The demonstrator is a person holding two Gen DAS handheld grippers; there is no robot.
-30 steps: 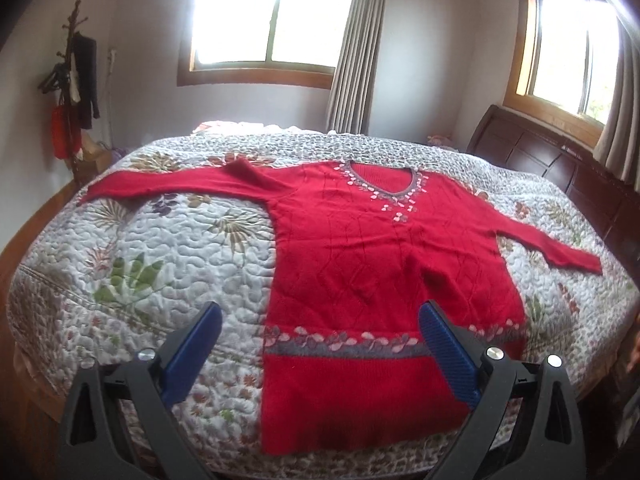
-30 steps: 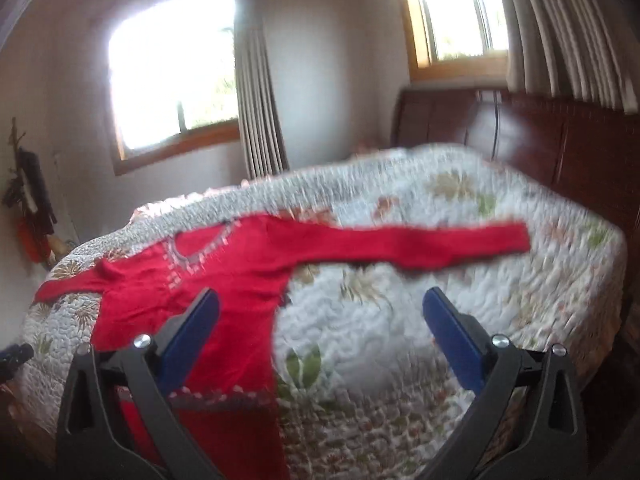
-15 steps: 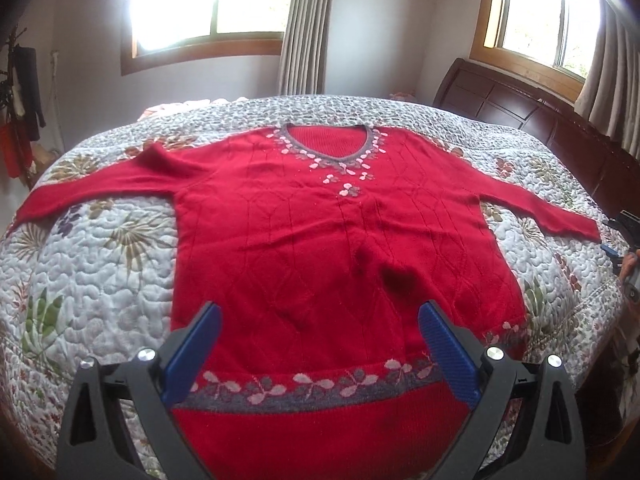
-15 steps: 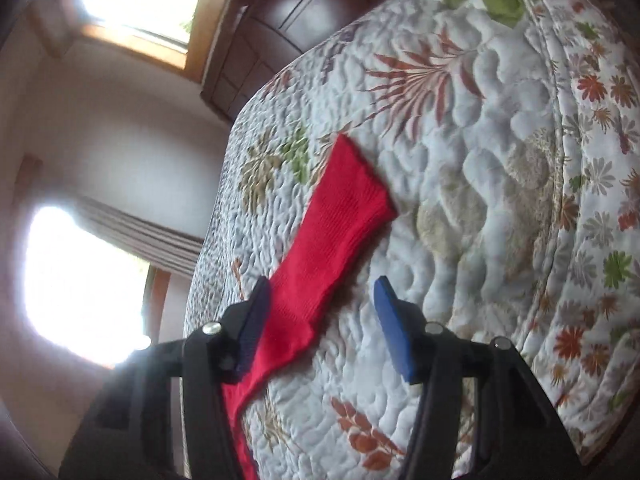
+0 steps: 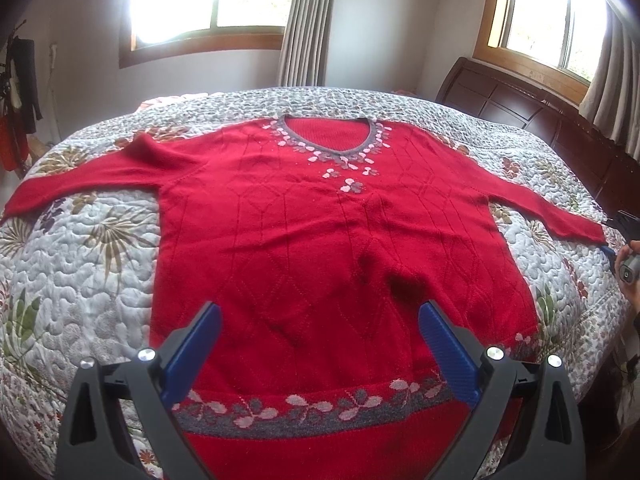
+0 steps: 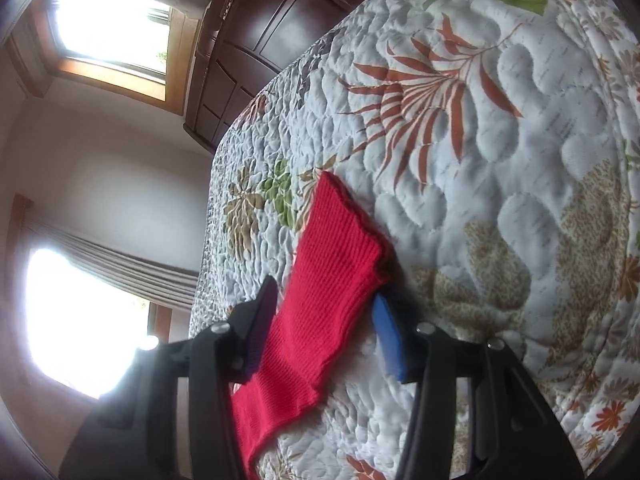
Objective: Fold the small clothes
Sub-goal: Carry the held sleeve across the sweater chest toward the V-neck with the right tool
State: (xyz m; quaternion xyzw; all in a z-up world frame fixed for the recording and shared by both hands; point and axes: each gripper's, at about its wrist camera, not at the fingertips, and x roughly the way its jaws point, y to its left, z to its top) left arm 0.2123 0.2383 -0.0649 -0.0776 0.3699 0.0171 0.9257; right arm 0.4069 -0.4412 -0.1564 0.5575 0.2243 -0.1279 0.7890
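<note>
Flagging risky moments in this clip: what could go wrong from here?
The right gripper straddles the sleeve cuff with its lower finger against the quilt; closing could pinch quilt too. The left gripper hangs open over the sweater, so a one-sided pull might drag it askew.

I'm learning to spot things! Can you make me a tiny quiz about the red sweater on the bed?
1. True or false: the sweater lies spread flat on the quilt.
2. Which tool straddles the sleeve cuff? A) left B) right
3. Fill in: the left tool hovers open over the sweater's ____ end.

Key: 1 true; 2 B, the right tool; 3 bottom.
</note>
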